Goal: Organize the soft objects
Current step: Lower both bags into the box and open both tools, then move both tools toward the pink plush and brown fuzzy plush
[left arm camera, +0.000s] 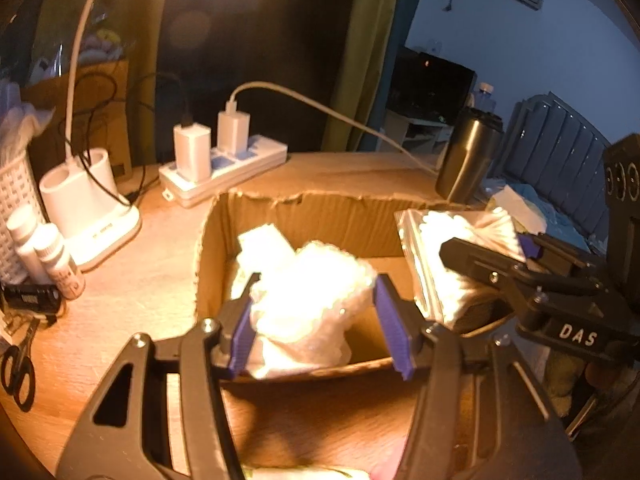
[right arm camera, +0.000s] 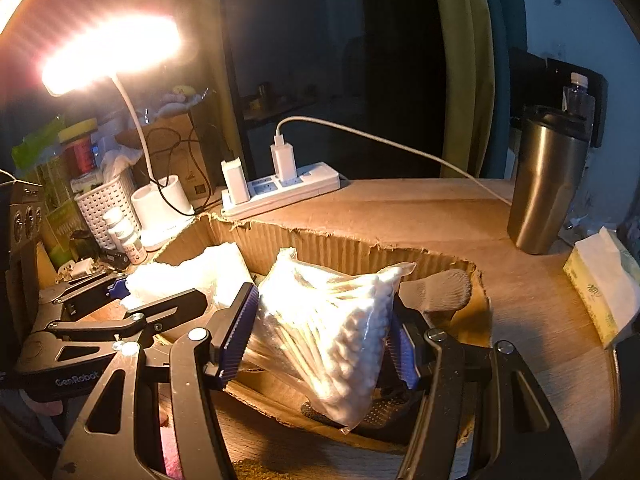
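An open cardboard box (left arm camera: pixel 320 208) sits on the wooden desk. My left gripper (left arm camera: pixel 316 328) is shut on a crumpled white bubble-wrap bundle (left arm camera: pixel 308 300) and holds it over the box's near side. My right gripper (right arm camera: pixel 320 340) is shut on a clear bag of cotton swabs (right arm camera: pixel 332 332) over the box (right arm camera: pixel 320 244). The right gripper and the bag (left arm camera: pixel 436 248) show at the box's right side in the left wrist view. The left gripper and its bundle (right arm camera: pixel 200 272) show at the left in the right wrist view. A grey glove (right arm camera: pixel 444 288) and white packing (left arm camera: pixel 260 240) lie inside the box.
A power strip (left arm camera: pixel 224 172) with chargers lies behind the box. A white lamp base (left arm camera: pixel 88 208), small bottles (left arm camera: pixel 52 256), a basket (left arm camera: pixel 16 200) and scissors (left arm camera: pixel 18 364) stand left. A steel tumbler (right arm camera: pixel 544 184) and a tissue pack (right arm camera: pixel 600 292) stand right.
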`<state>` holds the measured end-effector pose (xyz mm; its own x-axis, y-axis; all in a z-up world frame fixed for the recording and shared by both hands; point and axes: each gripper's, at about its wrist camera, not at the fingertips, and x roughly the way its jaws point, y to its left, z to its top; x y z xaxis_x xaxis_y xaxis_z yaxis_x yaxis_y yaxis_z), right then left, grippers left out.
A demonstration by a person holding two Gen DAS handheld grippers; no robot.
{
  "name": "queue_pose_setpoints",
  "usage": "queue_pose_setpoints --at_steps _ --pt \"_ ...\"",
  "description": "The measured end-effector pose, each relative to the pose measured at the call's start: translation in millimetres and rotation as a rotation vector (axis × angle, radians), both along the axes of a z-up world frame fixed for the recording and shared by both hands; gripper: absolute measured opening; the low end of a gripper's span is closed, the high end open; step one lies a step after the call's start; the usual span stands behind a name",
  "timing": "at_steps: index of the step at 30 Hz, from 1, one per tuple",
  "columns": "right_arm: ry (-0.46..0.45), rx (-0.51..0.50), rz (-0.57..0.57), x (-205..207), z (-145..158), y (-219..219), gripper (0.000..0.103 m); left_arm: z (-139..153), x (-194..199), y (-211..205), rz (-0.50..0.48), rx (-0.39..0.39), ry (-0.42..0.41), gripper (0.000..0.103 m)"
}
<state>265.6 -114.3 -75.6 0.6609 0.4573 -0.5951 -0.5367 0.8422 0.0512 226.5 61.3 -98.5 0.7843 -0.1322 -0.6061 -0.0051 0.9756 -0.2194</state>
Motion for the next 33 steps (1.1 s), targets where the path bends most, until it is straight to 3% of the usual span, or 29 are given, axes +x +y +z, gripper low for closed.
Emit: queue_pose_setpoints --at_steps 3,8,10,12,33 --pt "0.019 0.000 0.011 2.2 -5.0 1.8 0.064 -0.3 0.5 2.6 -0.005 -0.019 -0.001 0.061" --pt "0.037 0.002 0.026 3.8 -6.7 3.6 0.065 2.4 -1.9 4.0 -0.003 -0.037 -0.011 0.076" --pt "0.037 0.002 0.021 3.3 -5.1 2.8 0.071 4.3 -3.8 6.0 0.013 -0.038 -0.014 0.079" --pt "0.032 0.010 0.017 2.2 -2.4 1.1 0.077 6.8 -5.9 7.6 0.019 -0.046 -0.017 0.080" --pt "-0.074 0.021 -0.018 -58.3 31.7 -26.3 0.077 49.8 -67.6 -5.4 0.035 0.018 -0.150 0.084"
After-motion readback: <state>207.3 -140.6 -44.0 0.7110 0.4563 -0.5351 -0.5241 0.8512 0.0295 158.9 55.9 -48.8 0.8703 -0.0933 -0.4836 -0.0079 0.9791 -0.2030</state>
